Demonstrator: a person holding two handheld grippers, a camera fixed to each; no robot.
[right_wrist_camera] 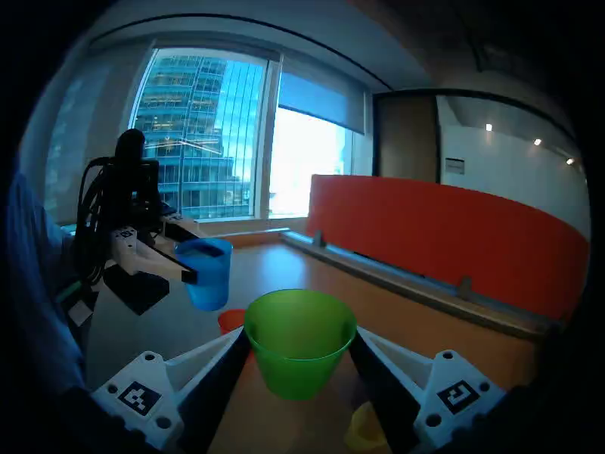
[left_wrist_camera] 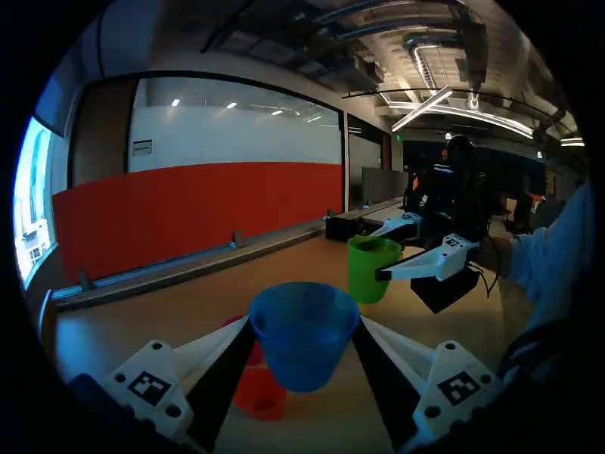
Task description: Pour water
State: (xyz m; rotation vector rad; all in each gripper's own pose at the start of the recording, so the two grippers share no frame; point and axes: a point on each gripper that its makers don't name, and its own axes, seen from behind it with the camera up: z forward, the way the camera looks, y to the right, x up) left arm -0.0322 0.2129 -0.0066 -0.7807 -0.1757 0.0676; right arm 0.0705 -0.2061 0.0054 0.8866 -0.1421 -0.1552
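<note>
1. The left gripper [left_wrist_camera: 302, 333] is partly closed, both fingers pressing a smooth, tapered blue plastic cup [left_wrist_camera: 304, 359] held upright above the wooden surface [left_wrist_camera: 151, 318].
2. The right gripper [right_wrist_camera: 300, 340] grips a translucent green cup [right_wrist_camera: 300, 371] the same way, near the blue one.
3. A red cup [left_wrist_camera: 257, 393] sits on the surface beneath the blue cup, partly hidden by it.
4. A rounded yellow object [right_wrist_camera: 367, 433] lies by the right gripper.
5. An orange panel [right_wrist_camera: 454, 227] lines the surface's far edge.

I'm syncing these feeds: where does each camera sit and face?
Left gripper view: on the left gripper, facing the orange partition past its blue cup; a sleeve at right.
Right gripper view: on the right gripper, facing the windows past its green cup; sleeve at left.
Shared: both cups, both grippers, red cup.
</note>
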